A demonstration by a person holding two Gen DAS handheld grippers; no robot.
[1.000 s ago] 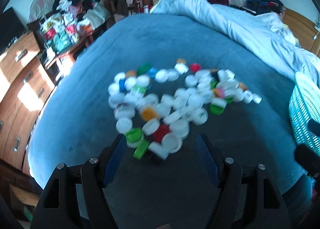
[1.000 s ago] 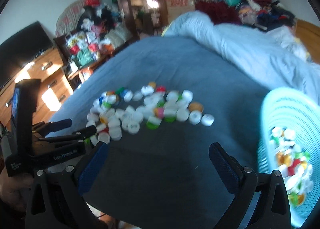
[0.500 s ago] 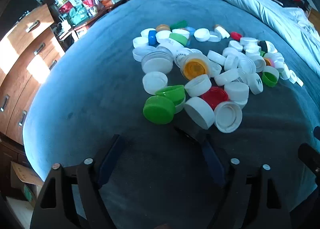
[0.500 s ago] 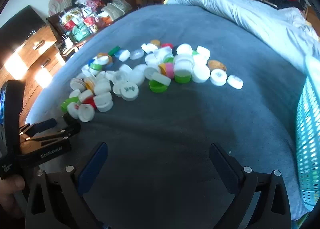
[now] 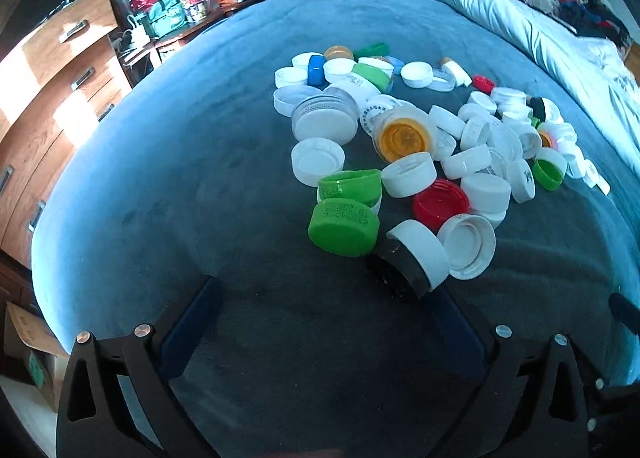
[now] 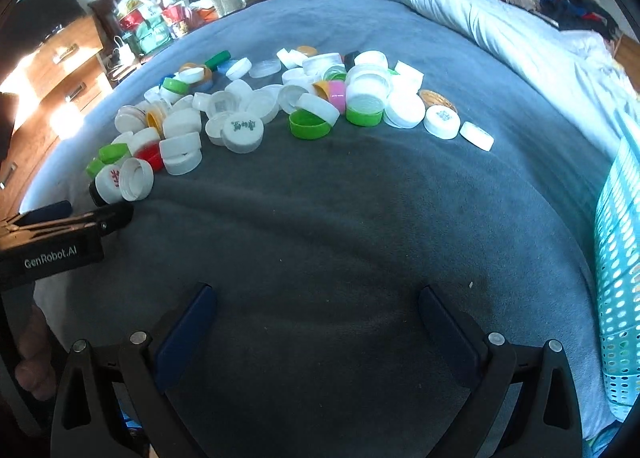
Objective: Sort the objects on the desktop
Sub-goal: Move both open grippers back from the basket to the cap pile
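A loose heap of bottle caps (image 5: 420,138) lies spread on the grey-blue blanket (image 5: 200,186) that covers the bed, mostly white ones with a few green, red, orange, blue and pink among them. At the near edge of the heap a green cap (image 5: 344,227) lies tilted against a second green cap (image 5: 351,185); just beside it sits a black-and-white cap (image 5: 414,263) on its side, touching an upturned white cap (image 5: 467,246), with a red cap (image 5: 440,203) right behind them.

The left gripper (image 5: 320,308) hovers low over the blanket with its fingers spread wide and nothing between them; the black-and-white cap lies just ahead of its right finger (image 5: 452,322). From the other camera its tips reach to the nearest caps.

The right gripper (image 6: 316,312) also stands wide apart and empty, over bare blanket, well short of the caps. A turquoise perforated basket (image 6: 618,258) stands at the right edge of the bed. A rumpled white duvet (image 6: 480,18) lies beyond, a wooden dresser (image 5: 48,90) to the left.
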